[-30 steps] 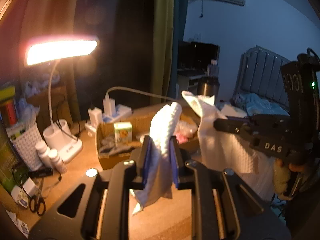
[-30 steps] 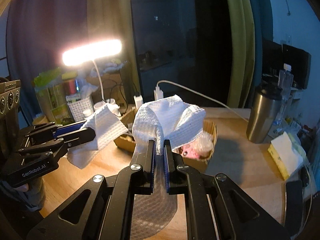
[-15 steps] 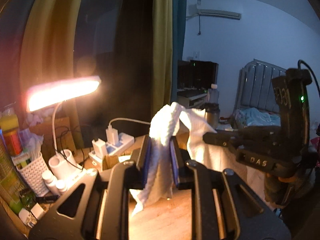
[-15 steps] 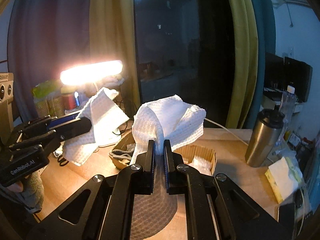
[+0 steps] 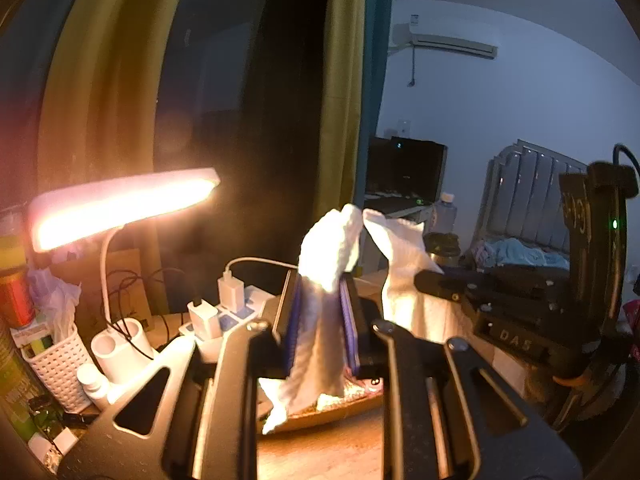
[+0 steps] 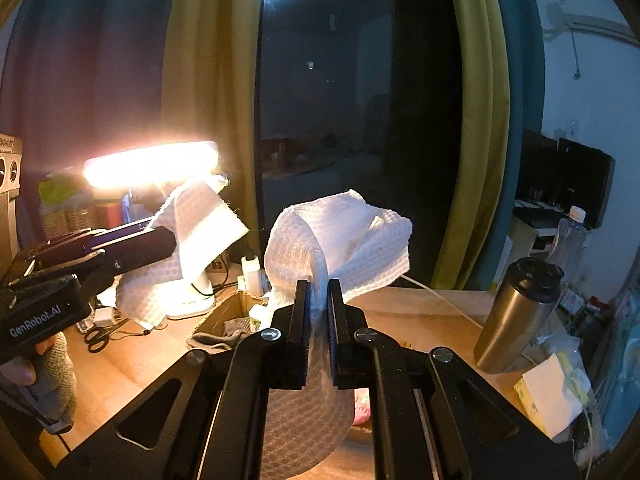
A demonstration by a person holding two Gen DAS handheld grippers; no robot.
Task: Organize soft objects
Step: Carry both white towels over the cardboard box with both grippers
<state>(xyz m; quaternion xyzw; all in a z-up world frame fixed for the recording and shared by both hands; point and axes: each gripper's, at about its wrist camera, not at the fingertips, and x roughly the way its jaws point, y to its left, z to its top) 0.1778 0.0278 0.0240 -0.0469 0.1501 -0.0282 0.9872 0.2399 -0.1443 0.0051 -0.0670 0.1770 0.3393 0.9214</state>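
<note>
Both grippers are clamped on the same white waffle-weave cloth (image 6: 340,236), each pinching a bunched corner and holding it well above the wooden desk (image 6: 432,312). The left gripper (image 5: 320,300) has its blue-padded jaws closed on one corner, which stands up ahead of the fingers while a tail hangs down between them. The right gripper (image 6: 318,300) grips another corner the same way, the fabric mushrooming out just beyond its fingertips. Holding two corners apart in the air most likely serves to spread the cloth and let it hang straight, so that it can be folded or laid flat.

Below and ahead of the right gripper sits an open cardboard box (image 6: 224,316) with grey fabric in it, perhaps where soft things belong; that is a guess. A steel tumbler (image 6: 516,316) stands to the right of that gripper, and a lit desk lamp (image 5: 120,204) glares to the left of the left one.

The stretch of cloth between the two corners is mostly hidden behind the gripper bodies, so whether it hangs taut or slack cannot be told. The lamp's glare washes out the clutter beneath it, and the box's contents are largely out of sight.
</note>
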